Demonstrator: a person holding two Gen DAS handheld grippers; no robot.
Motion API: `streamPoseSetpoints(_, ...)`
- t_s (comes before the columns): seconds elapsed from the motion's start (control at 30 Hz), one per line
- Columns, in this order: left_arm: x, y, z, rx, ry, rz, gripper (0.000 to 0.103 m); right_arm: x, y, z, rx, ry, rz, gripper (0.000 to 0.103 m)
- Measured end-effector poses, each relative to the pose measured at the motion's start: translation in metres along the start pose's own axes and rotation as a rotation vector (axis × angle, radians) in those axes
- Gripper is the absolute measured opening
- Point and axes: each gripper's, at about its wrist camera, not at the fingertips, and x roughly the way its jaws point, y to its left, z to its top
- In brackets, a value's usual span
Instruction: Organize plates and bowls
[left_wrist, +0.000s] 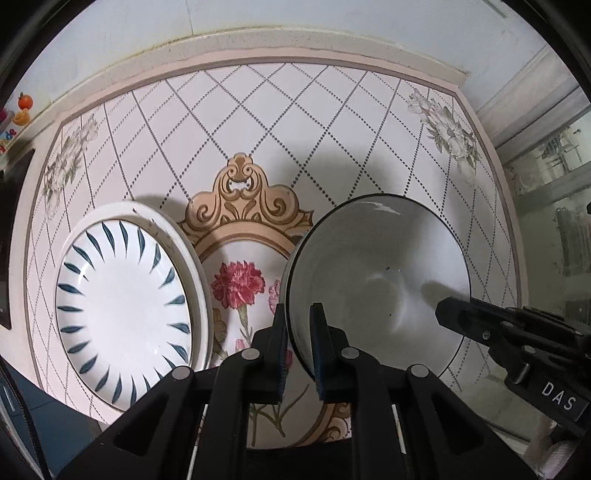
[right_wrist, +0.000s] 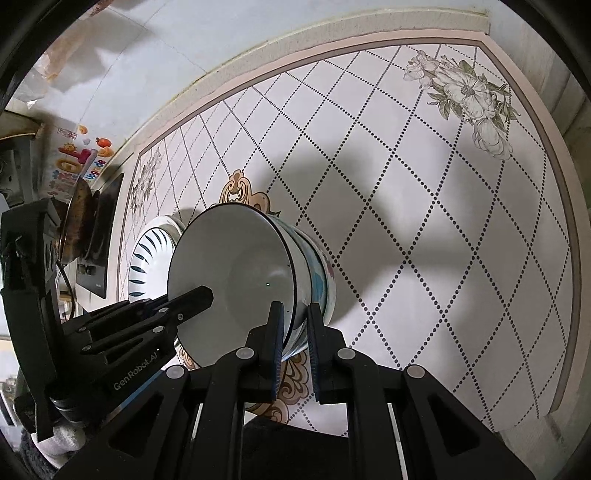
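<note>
A white bowl with a dark rim (left_wrist: 376, 280) is held tilted above the table, its mouth toward the cameras. My left gripper (left_wrist: 299, 314) is shut on its left rim. My right gripper (right_wrist: 295, 314) is shut on the rim too, one finger inside the bowl (right_wrist: 236, 280) and one on its patterned outer wall. A white plate with blue leaf strokes (left_wrist: 125, 306) lies on the table to the left; it also shows in the right wrist view (right_wrist: 147, 258) behind the bowl. Each gripper shows in the other's view: the right one (left_wrist: 517, 332), the left one (right_wrist: 147, 317).
The table (left_wrist: 258, 122) has a diamond-dotted cloth with a carnation medallion (left_wrist: 240, 280) and raised pink edge. A stove with a dark pan (right_wrist: 81, 221) sits at the far left. A wall runs behind the table; a window frame (left_wrist: 546, 166) stands at the right.
</note>
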Motion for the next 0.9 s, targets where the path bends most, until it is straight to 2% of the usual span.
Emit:
streamPoseSetpoints(0.27,0.001,-0.002,0.003,0.011,0.0,0.023,0.01,0.001,0.002,0.004,0.003,0.006,-0.001,0.015)
streamPoseSetpoints(0.43,0.0,0.0,0.003,-0.009,0.014,0.007,0.01,0.002,0.001,0.004,0.024,0.019,-0.013,0.015)
streamPoseSetpoints(0.6,-0.021,0.001,-0.002,-0.007,-0.008,0.012,0.011,-0.003,0.005,0.0,0.023,0.025,-0.06,0.018)
streamPoseSetpoints(0.67,-0.035,0.0,-0.005,0.007,-0.03,0.019,0.011,-0.01,0.01,-0.006,-0.004,0.007,-0.1,0.033)
streamPoseSetpoints(0.7,-0.041,0.0,-0.007,0.014,-0.041,0.019,0.011,-0.015,0.013,-0.01,-0.013,-0.007,-0.112,0.047)
streamPoseSetpoints(0.73,-0.049,0.0,-0.009,0.02,-0.055,0.018,0.016,-0.02,0.015,-0.014,-0.021,-0.019,-0.124,0.06)
streamPoseSetpoints(0.77,-0.059,0.0,-0.013,0.028,-0.07,0.02,0.024,-0.025,0.018,-0.018,-0.03,-0.031,-0.132,0.065)
streamPoseSetpoints(0.83,-0.072,0.0,-0.017,0.044,-0.088,0.011,0.029,-0.037,0.022,-0.026,-0.04,-0.057,-0.134,0.084)
streamPoseSetpoints(0.9,-0.085,0.0,-0.022,0.059,-0.105,0.008,0.034,-0.049,0.025,-0.034,-0.044,-0.084,-0.132,0.09)
